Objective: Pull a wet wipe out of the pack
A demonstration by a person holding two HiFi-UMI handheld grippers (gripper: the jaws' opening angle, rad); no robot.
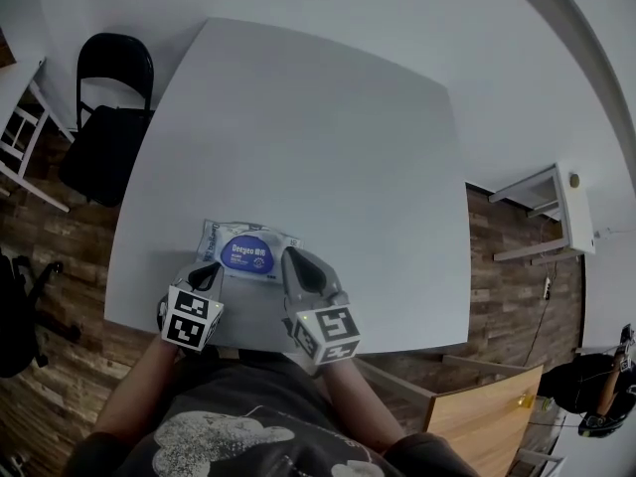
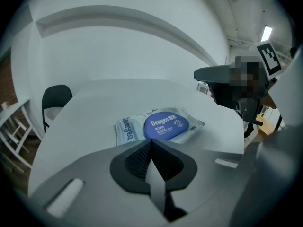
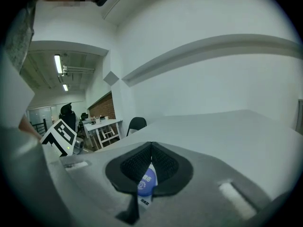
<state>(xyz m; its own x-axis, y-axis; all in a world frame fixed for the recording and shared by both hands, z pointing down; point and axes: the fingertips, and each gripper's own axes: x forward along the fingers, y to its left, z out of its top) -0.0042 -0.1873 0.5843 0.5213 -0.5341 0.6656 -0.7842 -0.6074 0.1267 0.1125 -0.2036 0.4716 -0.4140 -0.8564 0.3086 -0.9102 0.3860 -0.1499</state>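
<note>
Grey-bodied, your left tool (image 1: 211, 268) and right tool (image 1: 295, 260) hang nearest you over the desk's (image 1: 298, 127) near edge, each with its jaws pressed together on nothing. Just past their tips the wet wipe pack (image 1: 248, 249) lies flat on the white desk, blue lid (image 2: 165, 125) facing up, one tool at each end. Farther off, beyond the desk's left side, a black chair (image 1: 107, 127) stands on the wood floor (image 1: 60, 256).
</note>
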